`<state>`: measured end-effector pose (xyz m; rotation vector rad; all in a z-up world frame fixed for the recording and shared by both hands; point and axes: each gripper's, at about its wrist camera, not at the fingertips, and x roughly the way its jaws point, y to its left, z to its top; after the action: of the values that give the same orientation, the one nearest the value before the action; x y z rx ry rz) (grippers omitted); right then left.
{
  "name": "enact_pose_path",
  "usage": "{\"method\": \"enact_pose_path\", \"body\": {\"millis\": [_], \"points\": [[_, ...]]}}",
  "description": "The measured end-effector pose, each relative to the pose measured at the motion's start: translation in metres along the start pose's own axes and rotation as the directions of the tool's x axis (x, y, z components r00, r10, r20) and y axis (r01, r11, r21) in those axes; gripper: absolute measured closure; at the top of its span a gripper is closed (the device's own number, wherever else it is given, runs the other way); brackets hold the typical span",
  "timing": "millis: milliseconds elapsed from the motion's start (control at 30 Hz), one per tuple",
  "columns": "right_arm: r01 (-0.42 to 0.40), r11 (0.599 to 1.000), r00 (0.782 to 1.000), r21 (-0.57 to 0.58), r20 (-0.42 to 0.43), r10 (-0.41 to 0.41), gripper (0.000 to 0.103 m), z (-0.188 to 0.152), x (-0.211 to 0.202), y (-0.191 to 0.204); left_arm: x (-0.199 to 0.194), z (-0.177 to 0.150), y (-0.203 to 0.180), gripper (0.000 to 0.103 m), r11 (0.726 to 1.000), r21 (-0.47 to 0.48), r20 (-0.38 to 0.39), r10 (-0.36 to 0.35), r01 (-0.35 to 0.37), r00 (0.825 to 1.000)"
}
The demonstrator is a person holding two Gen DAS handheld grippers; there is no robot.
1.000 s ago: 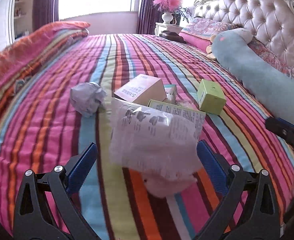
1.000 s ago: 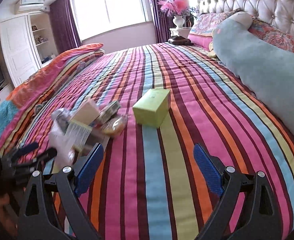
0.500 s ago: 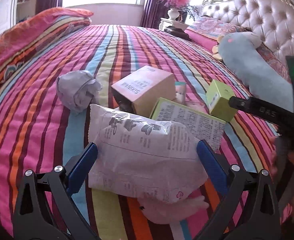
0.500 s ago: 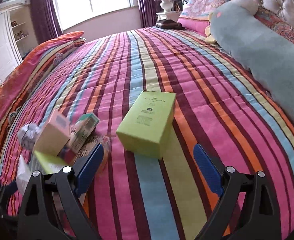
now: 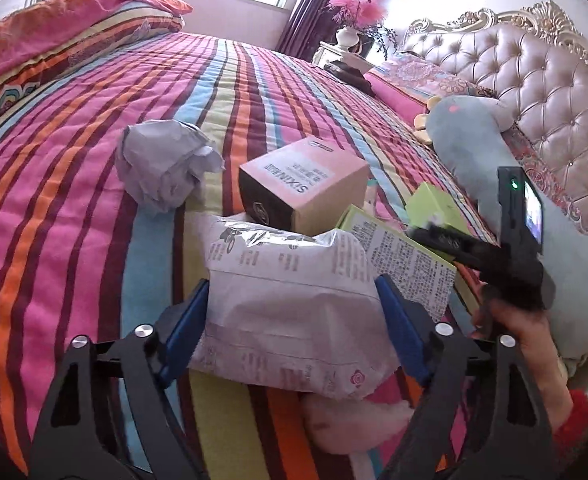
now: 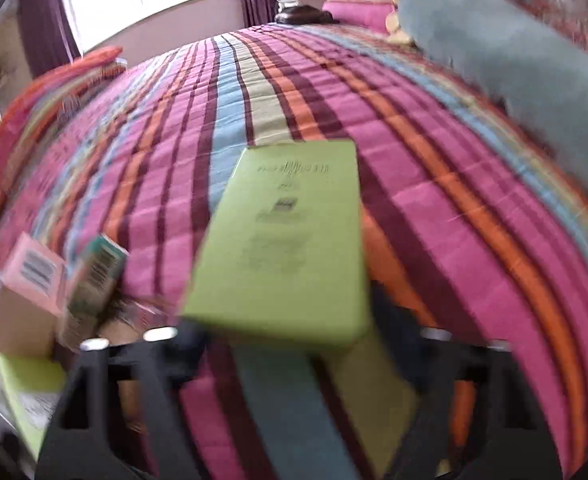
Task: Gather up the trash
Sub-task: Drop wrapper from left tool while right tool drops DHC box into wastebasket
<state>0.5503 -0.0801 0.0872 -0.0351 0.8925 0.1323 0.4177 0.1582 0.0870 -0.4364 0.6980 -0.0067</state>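
Note:
Trash lies on a striped bedspread (image 5: pixel 73 208). My left gripper (image 5: pixel 294 320) is open, its blue pads on either side of a white printed plastic bag (image 5: pixel 294 300). Behind the bag are a pink box (image 5: pixel 306 184), a crumpled grey paper (image 5: pixel 165 164), a flat green printed carton (image 5: pixel 406 256) and a green box (image 5: pixel 434 204). In the blurred right wrist view, my right gripper (image 6: pixel 289 344) is open with the green box (image 6: pixel 289 240) reaching in between its fingers. The right gripper also shows in the left wrist view (image 5: pixel 426 228).
A long blue plush pillow (image 5: pixel 534 208) lies along the right by the tufted headboard (image 5: pixel 534 72). A pink soft item (image 5: pixel 358 420) lies under the bag. A pink box (image 6: pixel 29 276) and a teal carton (image 6: pixel 93 280) sit left of the green box.
Both grippers have moved forward and down. The bag now sits between the left fingers and the green box now reaches between the right fingers. The right view has turned blurry.

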Motion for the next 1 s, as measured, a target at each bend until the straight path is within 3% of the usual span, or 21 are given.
{"method": "enact_pose_path", "body": {"millis": [333,400,567,667,767,867,1000], "points": [[-0.114,0.993,0.993,-0.012,0.005,0.114,0.048,-0.055,-0.059,-0.035,-0.024,-0.023,0.000,0.038,0.998,0.041,0.049,0.042,-0.044,0.998],[-0.126,0.992,0.992,-0.018,0.014,0.127,0.048,-0.065,-0.071,-0.039,-0.041,-0.030,0.003,0.040,0.999,0.022,0.062,0.022,-0.023,0.998],[-0.179,0.984,0.983,0.002,0.046,0.179,0.048,-0.088,-0.106,-0.053,-0.082,-0.037,0.000,0.043,0.998,0.038,0.093,0.045,-0.049,0.995],[-0.224,0.975,0.972,0.001,0.073,0.223,0.048,-0.100,-0.134,-0.058,-0.120,-0.043,-0.006,0.043,0.999,0.051,0.125,0.011,-0.017,0.992],[-0.283,0.958,0.953,-0.031,0.101,0.285,0.048,-0.122,-0.171,-0.060,-0.172,-0.060,-0.022,0.043,0.994,0.113,0.168,-0.020,0.001,0.986],[-0.357,0.930,0.923,-0.089,0.118,0.366,0.048,-0.162,-0.215,-0.064,-0.229,-0.095,-0.036,0.043,0.984,0.168,0.183,-0.095,0.064,0.979],[-0.442,0.881,0.881,-0.165,0.101,0.461,0.048,-0.237,-0.267,-0.068,-0.294,-0.166,-0.050,0.043,0.962,0.249,0.163,-0.160,0.117,0.973]]}}
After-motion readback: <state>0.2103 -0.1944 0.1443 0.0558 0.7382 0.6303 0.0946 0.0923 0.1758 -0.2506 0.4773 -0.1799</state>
